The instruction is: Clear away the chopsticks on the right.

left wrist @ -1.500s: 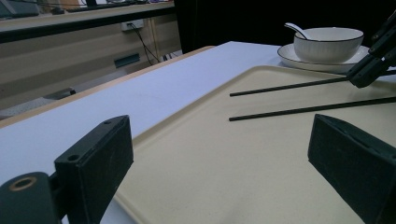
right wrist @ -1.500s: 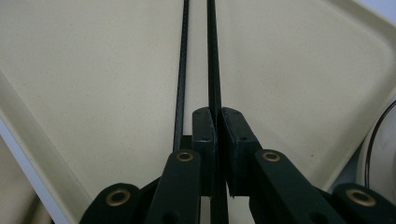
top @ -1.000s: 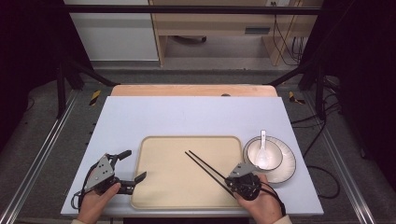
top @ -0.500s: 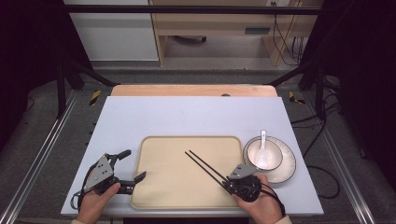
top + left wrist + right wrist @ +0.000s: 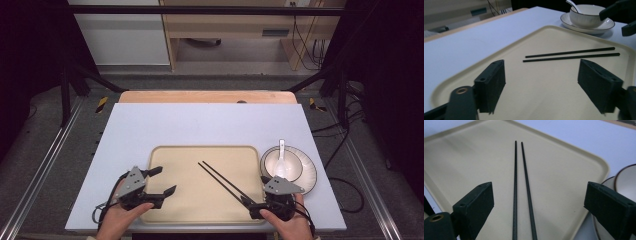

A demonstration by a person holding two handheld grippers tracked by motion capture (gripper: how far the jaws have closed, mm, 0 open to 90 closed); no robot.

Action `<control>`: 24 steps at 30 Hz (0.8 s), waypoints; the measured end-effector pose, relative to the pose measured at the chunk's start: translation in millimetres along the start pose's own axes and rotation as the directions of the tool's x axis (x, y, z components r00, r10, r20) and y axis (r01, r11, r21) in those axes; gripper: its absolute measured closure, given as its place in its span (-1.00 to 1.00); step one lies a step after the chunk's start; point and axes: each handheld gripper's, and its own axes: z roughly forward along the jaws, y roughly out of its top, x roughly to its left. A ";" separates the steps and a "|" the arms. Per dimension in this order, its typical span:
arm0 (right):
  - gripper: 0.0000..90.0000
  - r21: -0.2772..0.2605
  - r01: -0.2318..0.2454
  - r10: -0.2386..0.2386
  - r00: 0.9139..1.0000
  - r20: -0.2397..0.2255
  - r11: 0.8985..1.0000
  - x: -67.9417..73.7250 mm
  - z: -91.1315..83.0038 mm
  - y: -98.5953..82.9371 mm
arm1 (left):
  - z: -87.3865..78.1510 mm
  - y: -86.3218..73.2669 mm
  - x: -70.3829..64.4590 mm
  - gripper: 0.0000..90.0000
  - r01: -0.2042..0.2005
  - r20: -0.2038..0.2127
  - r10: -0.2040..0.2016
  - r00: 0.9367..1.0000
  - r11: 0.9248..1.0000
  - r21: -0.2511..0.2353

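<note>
my right hand-held gripper [image 5: 539, 207] is spread wide with the two black chopsticks [image 5: 524, 187] lying between its jaws on the cream tray [image 5: 185, 200]. my left hand-held gripper [image 5: 162, 181] hangs released over the tray's opposite edge, chopsticks ahead of it.

A white bowl [image 5: 283, 163] sits on a white plate [image 5: 306, 176] with a thin dark rim, on the right part of the pale blue worktop [image 5: 200, 127]. A white spoon [image 5: 280, 157] rests in the bowl, its handle leaning up over the far edge. The plate lies just beside the right edge of the beige tray [image 5: 190, 200]. Along the far edge of the worktop runs a strip of bare wood [image 5: 205, 96]. Beyond it, on the grey floor [image 5: 140, 82], stand a white cabinet [image 5: 117, 37] and a wooden desk [image 5: 235, 25] with cables [image 5: 305, 35] hanging at its right. Metal rails [image 5: 40, 170] flank the worktop on both sides.
</note>
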 end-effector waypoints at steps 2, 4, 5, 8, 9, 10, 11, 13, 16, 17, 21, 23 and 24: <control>-0.79 -0.026 -0.006 0.006 1.000 0.003 1.000 -2.7 -4.8 -0.8 | 13.1 2.9 -5.2 -0.15 -0.003 0.013 0.002 1.000 0.999 0.048; -0.72 -0.049 -0.005 0.006 1.000 0.018 0.999 -5.6 -10.1 -1.8 | 25.6 6.5 -8.8 0.10 0.009 0.026 -0.012 1.000 0.996 0.090; -0.68 -0.055 -0.008 0.010 1.000 0.024 0.998 -6.7 -12.7 -2.5 | 32.4 8.2 -10.3 0.18 0.008 0.027 -0.011 1.000 0.994 0.113; -0.64 -0.068 -0.001 0.005 0.999 0.049 0.998 -10.4 -18.8 -6.8 | 53.2 12.8 -13.2 0.48 0.010 0.052 -0.019 0.998 0.985 0.174; -0.63 -0.077 -0.004 0.008 0.999 0.052 0.997 -11.8 -20.5 -8.6 | 60.2 14.3 -14.0 0.56 0.007 0.057 -0.019 0.998 0.981 0.194; -0.63 -0.088 -0.003 0.008 0.998 0.057 0.996 -12.9 -21.5 -10.0 | 67.3 15.9 -14.7 0.65 0.005 0.063 -0.019 0.998 0.977 0.213; -0.63 -0.098 0.000 0.007 0.998 0.067 0.995 -13.2 -22.5 -10.7 | 74.4 17.5 -15.6 0.71 0.002 0.067 -0.018 0.998 0.973 0.232; -0.62 -0.122 0.022 -0.012 0.996 0.087 0.992 -13.6 -23.7 -11.2 | 88.2 20.5 -16.4 0.81 -0.002 0.060 -0.015 0.998 0.961 0.276; -0.61 -0.131 0.040 -0.027 0.994 0.103 0.991 -13.9 -23.1 -11.9 | 105.7 23.2 -13.3 0.88 0.004 0.045 -0.020 0.999 0.945 0.326; -0.61 -0.128 0.042 -0.029 0.994 0.103 0.991 -14.3 -23.1 -12.2 | 110.5 23.4 -11.4 0.89 0.012 0.040 -0.027 0.999 0.942 0.335; -0.60 -0.124 0.032 -0.019 0.994 0.105 0.992 -17.6 -22.7 -13.9 | 126.2 22.8 -7.5 0.92 0.025 0.041 -0.044 0.998 0.928 0.373; -0.60 -0.122 0.026 -0.013 0.994 0.109 0.992 -19.2 -23.0 -14.6 | 131.7 24.6 -7.8 0.93 0.016 0.048 -0.036 0.998 0.928 0.372; -0.59 -0.120 0.026 -0.012 0.994 0.112 0.992 -20.1 -23.1 -14.9 | 134.2 26.1 -7.6 0.94 0.008 0.050 -0.029 0.998 0.927 0.376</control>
